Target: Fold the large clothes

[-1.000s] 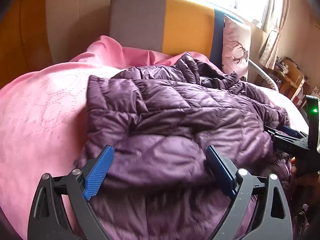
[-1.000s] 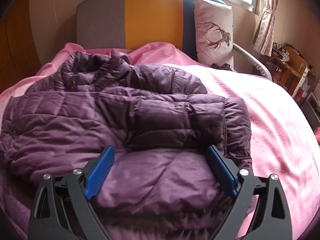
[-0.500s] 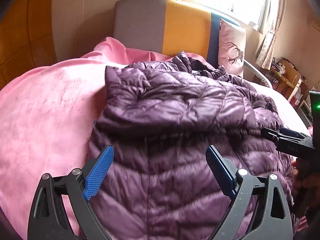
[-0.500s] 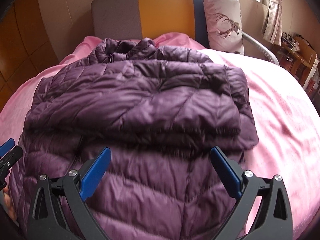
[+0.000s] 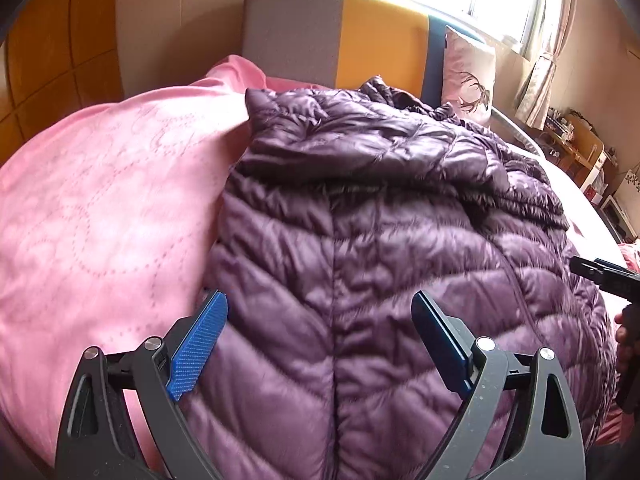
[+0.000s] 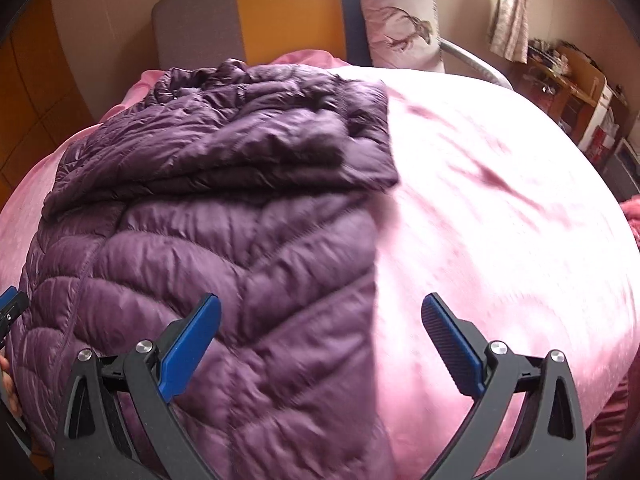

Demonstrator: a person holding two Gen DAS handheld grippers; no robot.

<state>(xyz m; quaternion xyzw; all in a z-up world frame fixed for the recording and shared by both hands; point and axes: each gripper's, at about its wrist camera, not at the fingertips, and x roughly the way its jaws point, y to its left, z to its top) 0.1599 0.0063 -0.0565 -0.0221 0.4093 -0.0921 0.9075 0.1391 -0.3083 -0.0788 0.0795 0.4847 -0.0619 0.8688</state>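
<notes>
Pink bedspread [image 6: 500, 208] shows more beside the jacket [image 6: 224, 248]; both hand-held grippers gape, empty.

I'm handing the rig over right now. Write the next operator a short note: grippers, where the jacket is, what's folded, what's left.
Left gripper: open, holding nothing, over the jacket's near left part.
Right gripper: open and empty, its fingers just spread wider; it straddles the jacket's right edge.
Purple puffer jacket: lies on the pink bedspread, neither gripper touching it.
Done: the top part is folded down over the body.
Left: likely fold the near end up and tidy the bundle.
</notes>
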